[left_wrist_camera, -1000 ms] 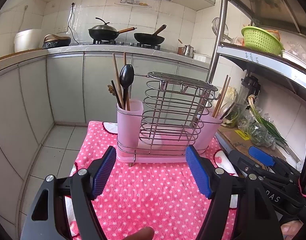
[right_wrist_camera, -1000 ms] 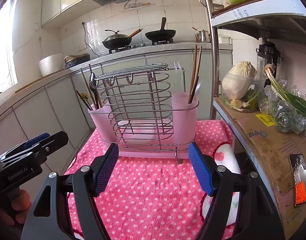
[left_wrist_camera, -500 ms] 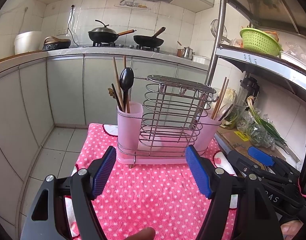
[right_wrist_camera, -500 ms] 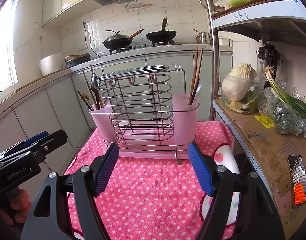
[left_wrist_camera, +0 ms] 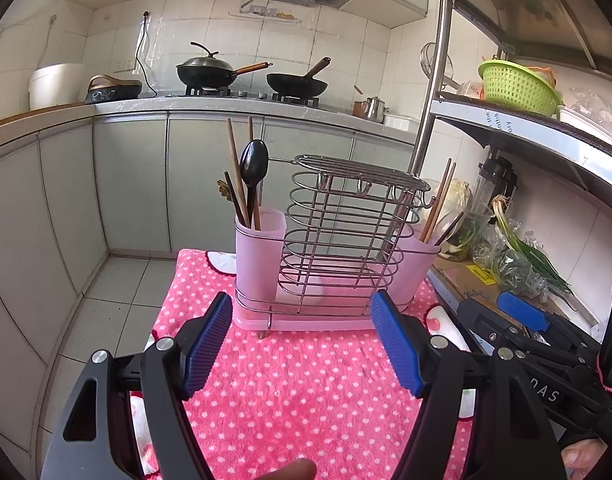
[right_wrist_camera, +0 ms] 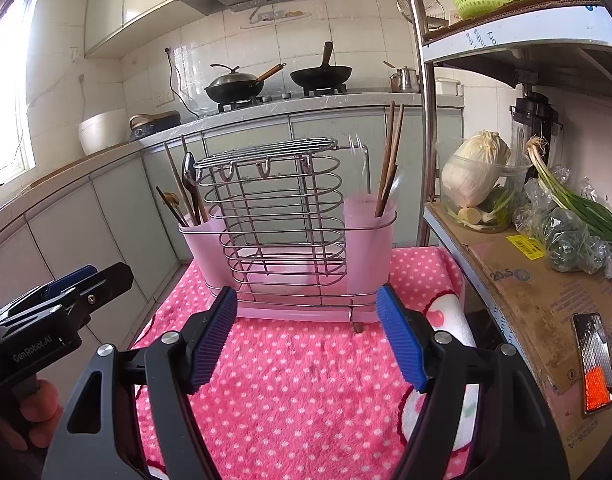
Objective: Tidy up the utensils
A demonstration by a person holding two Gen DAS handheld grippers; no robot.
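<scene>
A pink utensil holder with a wire rack point(left_wrist_camera: 337, 248) point(right_wrist_camera: 282, 232) stands on a pink dotted cloth point(left_wrist_camera: 302, 392) point(right_wrist_camera: 306, 380). Its left cup point(left_wrist_camera: 260, 248) holds a black spoon point(left_wrist_camera: 254, 168) and wooden chopsticks point(left_wrist_camera: 236, 168). Its right cup point(right_wrist_camera: 369, 232) holds chopsticks point(right_wrist_camera: 391, 152) and a clear utensil. My left gripper point(left_wrist_camera: 302, 344) is open and empty, short of the holder. My right gripper point(right_wrist_camera: 307, 336) is open and empty, also short of the holder. Each gripper shows at the side of the other's view: the right one point(left_wrist_camera: 521, 320), the left one point(right_wrist_camera: 66, 292).
A metal shelf on the right holds cabbage point(right_wrist_camera: 475, 172), green onions point(right_wrist_camera: 577, 200), a phone point(right_wrist_camera: 595, 364) on cardboard and a green basket point(left_wrist_camera: 517, 86) above. A shelf post point(right_wrist_camera: 425, 120) stands just behind the holder. Counter with two pans point(left_wrist_camera: 214, 70) lies behind. Floor drops off left of the cloth.
Both grippers have drawn back slightly from the holder, which looks a little smaller and farther. Both stay open and empty.
</scene>
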